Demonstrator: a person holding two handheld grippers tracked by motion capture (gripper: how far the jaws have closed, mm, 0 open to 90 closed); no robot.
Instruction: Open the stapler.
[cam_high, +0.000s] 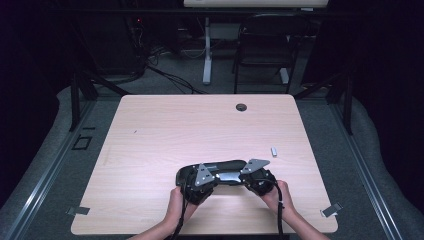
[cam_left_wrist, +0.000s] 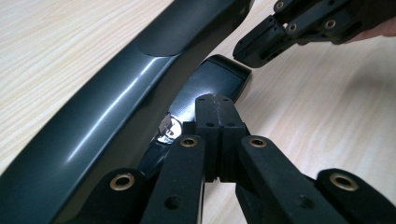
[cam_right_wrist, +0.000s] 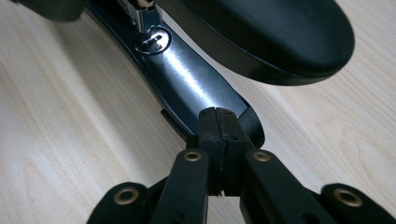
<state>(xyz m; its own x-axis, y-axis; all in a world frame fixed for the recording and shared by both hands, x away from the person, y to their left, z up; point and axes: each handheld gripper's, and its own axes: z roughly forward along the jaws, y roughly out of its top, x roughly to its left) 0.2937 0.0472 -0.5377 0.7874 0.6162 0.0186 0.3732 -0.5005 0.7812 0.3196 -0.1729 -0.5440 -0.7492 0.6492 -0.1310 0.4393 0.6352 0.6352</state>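
Glossy black plastic and a flash of bright metal: that is the stapler (cam_high: 220, 172), lying on the pale wooden table (cam_high: 165, 130) right in front of both my grippers. Its top arm (cam_left_wrist: 140, 79) is swung up off the base (cam_right_wrist: 191, 88), so the opening looks done; the metal anvil plate (cam_right_wrist: 152, 41) and the staple channel end sit exposed ahead of my right gripper (cam_right_wrist: 219, 119). That gripper's jaws are pressed fully together with nothing between them, their tip resting against the near end of the base. My left gripper (cam_left_wrist: 214, 105) is likewise closed on nothing, its tip just over the base beside the raised arm. A small pale piece (cam_high: 274, 151), perhaps a staple strip, lies beyond and to the right of my right gripper, untouched. I judge that loading it and closing the arm are left.
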